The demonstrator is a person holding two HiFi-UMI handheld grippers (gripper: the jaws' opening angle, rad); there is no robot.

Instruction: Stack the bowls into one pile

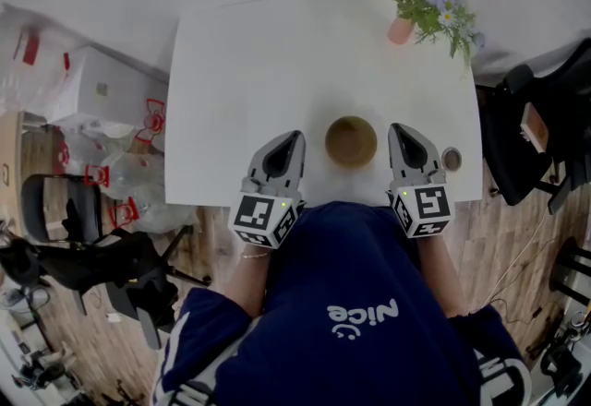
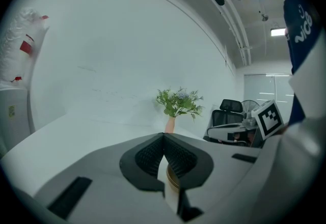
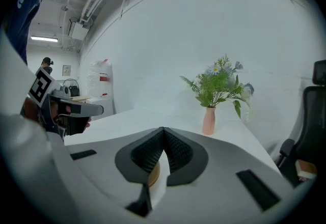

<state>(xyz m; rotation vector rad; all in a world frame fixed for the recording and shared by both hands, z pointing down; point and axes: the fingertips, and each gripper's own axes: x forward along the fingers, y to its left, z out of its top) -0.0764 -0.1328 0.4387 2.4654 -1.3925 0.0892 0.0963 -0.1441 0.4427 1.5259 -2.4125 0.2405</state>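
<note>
Brown bowl (image 1: 351,141), perhaps several nested, hard to tell from above, sitting by the near edge of the white table (image 1: 277,53), between both grippers and apart from each. Just left of it, left gripper (image 1: 290,148), jaws pressed together on nothing; just right, right gripper (image 1: 404,144), likewise closed and empty. Pink vase (image 1: 401,29) of flowers at far right.

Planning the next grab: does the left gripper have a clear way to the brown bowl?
Probably yes. The brown bowl sits beside the left gripper, on its right, with only bare white table between them. Its jaws are shut and empty, so they would have to open first.
</note>
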